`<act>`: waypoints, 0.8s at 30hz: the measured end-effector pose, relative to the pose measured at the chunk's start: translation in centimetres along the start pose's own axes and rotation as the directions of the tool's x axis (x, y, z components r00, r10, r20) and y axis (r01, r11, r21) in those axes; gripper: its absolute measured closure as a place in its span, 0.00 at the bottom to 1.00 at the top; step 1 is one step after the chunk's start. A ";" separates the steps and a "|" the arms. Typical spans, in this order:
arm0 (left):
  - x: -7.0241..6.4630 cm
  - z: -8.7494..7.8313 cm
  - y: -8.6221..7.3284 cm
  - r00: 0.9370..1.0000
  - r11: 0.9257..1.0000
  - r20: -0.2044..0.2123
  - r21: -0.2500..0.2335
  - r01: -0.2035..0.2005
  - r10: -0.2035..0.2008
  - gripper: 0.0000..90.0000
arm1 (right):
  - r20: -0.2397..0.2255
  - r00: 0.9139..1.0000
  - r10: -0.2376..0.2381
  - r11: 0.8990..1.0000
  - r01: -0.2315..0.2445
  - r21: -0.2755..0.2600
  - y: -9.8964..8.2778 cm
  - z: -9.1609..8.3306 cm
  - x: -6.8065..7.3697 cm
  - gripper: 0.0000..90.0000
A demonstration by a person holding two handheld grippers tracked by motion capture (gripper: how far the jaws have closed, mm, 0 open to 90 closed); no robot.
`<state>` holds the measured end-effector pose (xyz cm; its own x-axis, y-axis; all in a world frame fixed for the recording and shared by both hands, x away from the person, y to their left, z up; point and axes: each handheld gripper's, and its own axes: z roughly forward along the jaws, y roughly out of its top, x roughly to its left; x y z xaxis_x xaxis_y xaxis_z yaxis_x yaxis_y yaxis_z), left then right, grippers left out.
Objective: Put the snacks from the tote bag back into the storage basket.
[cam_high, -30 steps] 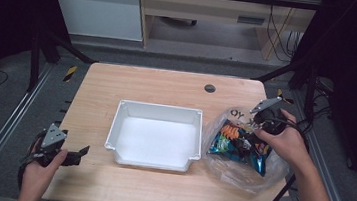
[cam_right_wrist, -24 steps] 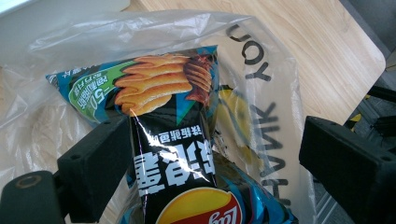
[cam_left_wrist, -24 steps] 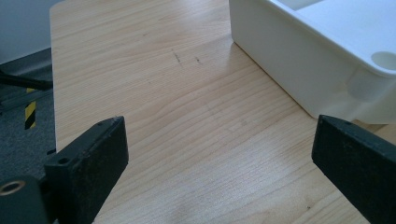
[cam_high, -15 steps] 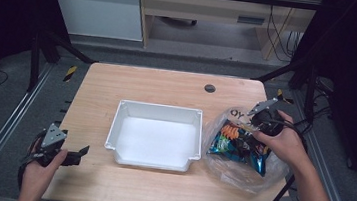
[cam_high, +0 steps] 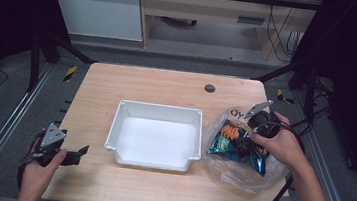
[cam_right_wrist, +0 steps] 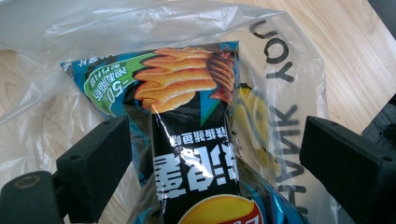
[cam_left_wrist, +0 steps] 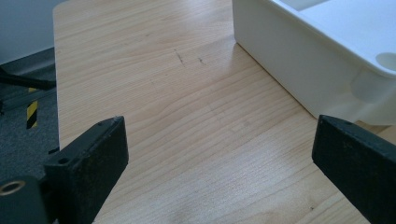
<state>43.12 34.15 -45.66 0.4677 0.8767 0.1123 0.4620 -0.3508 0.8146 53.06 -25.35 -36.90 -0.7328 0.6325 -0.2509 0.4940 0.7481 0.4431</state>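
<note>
A dark chip packet (cam_right_wrist: 196, 140) with orange wavy crisps printed on it lies inside a clear plastic bag (cam_right_wrist: 93, 28) at the table's right. My right gripper (cam_right_wrist: 215, 154) is open with the packet between its jaws, and neither pad presses on it. From above, the right gripper (cam_high: 241, 135) reaches into the plastic bag (cam_high: 239, 175) over the chip packets (cam_high: 229, 143). An empty white bin (cam_high: 159, 109) sits mid-table. My left gripper (cam_high: 79, 154) rests low at the front left, open, pointing at the bin. Bare wood lies between the jaws of the left gripper (cam_left_wrist: 219, 154), with the bin's wall (cam_left_wrist: 299, 60) ahead.
The wooden table (cam_high: 158, 86) has a dark cable hole (cam_high: 210, 88) at the back. Metal rails run along both sides on the floor. The right gripper's cable trails off the table's right edge. A second blue-green packet (cam_right_wrist: 100, 81) lies under the dark one.
My right gripper has edged slightly left and lower over the chip packets. The left gripper has stayed where it was.
</note>
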 end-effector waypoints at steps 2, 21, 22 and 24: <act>0.0 0.0 0.0 1.000 1.000 0.000 0.000 0.000 0.000 0.04 | -0.003 1.000 -0.004 1.000 0.004 0.002 0.0 0.1 0.1 0.11; -0.1 0.1 0.0 1.000 1.000 0.003 0.006 -0.008 0.008 0.04 | -0.045 0.999 -0.026 0.998 0.028 0.050 -0.4 2.7 0.4 0.11; -0.1 0.2 0.0 1.000 1.000 0.003 0.002 -0.004 0.004 0.04 | -0.048 0.998 -0.029 0.998 0.032 0.053 -0.5 2.9 0.3 0.11; -0.2 0.2 0.0 1.000 1.000 0.004 0.003 -0.005 0.005 0.04 | -0.053 0.998 -0.026 0.997 0.030 0.069 -0.6 3.4 0.2 0.11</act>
<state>43.21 33.94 -45.76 0.4733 0.8735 0.1140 0.4620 -0.3563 0.8122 54.16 -24.99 -40.15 -0.7692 0.6011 -0.2168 0.5029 0.7788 0.3749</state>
